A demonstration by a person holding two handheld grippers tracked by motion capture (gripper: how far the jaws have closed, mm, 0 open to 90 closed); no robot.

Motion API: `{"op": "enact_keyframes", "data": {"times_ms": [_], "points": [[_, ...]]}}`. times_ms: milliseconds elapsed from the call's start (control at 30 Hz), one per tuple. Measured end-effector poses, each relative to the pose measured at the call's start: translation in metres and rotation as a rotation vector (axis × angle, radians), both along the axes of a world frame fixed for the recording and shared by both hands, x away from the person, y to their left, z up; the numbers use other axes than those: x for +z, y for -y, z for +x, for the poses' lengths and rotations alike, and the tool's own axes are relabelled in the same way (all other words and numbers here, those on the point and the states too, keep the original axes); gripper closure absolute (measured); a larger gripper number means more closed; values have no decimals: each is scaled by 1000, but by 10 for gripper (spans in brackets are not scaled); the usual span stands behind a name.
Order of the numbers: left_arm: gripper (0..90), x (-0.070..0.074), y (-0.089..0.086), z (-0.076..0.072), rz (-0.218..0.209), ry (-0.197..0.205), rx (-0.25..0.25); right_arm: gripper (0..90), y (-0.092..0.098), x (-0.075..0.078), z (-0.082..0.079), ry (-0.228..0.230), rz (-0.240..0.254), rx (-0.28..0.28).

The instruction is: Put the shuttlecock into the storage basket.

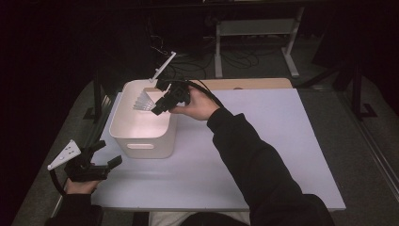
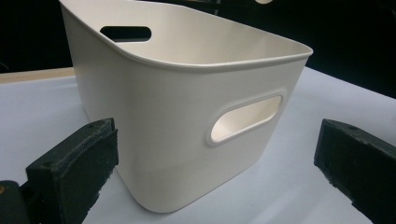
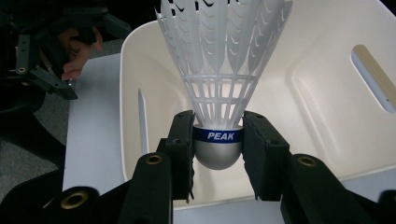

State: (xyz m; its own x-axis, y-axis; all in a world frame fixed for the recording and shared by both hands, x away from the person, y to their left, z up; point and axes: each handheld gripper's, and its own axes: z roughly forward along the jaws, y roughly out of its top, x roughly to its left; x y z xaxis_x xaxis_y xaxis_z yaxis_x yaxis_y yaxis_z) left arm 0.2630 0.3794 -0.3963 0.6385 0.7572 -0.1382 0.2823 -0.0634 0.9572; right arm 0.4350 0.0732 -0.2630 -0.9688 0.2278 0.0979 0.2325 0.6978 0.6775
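- One white table (image 1: 263,155) carries the work; a strip of wooden surface (image 1: 249,84) shows at its far edge, and dark floor with cables and a white frame leg lies beyond.
- One cream plastic bin (image 1: 141,141) stands upright on the left part of the table, open top up, with a slot handle cut into each end wall. In the left gripper view its near wall and handle slot (image 2: 245,119) stand directly ahead of the jaws.
- Right gripper (image 1: 159,106): held over the far right rim of the bin, jaws angled down into the opening. The person's hand and dark sleeve reach across the table behind it.
- Left gripper (image 1: 107,155): rests at the near left table edge, just beside the bin's near left corner and apart from it. Jaws stand wide apart with nothing between them.
- Shuttlecock (image 3: 219,70): clamped by the right gripper, both pads pressing on the grey rounded cork (image 3: 217,151) at the blue "PEAK" band.
- Long axis of the shuttlecock runs in line with the jaws; the cork points back toward the gripper body, the white plastic skirt points away, down into the bin.
- Skirt hangs above the bin's bare floor; whether it touches a wall cannot be told.
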Motion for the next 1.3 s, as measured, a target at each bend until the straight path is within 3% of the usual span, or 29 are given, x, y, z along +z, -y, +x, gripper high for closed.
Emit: {"op": "enact_keyframes", "data": {"times_ms": [467, 1067, 1133, 1300], "points": [[0, 0, 0, 0, 0, -1, 0, 640, -4, -21, 6, -32, -6, 0], [0, 0, 0, 0, 1, -1, -2, 631, -19, -41, 7, -49, -58, 30], [0, 0, 0, 0, 1, -1, -2, 558, -20, -42, 8, -68, -56, 38], [0, 0, 0, 0, -1, -1, -2, 470, -17, -40, 8, -83, -48, 30]]}}
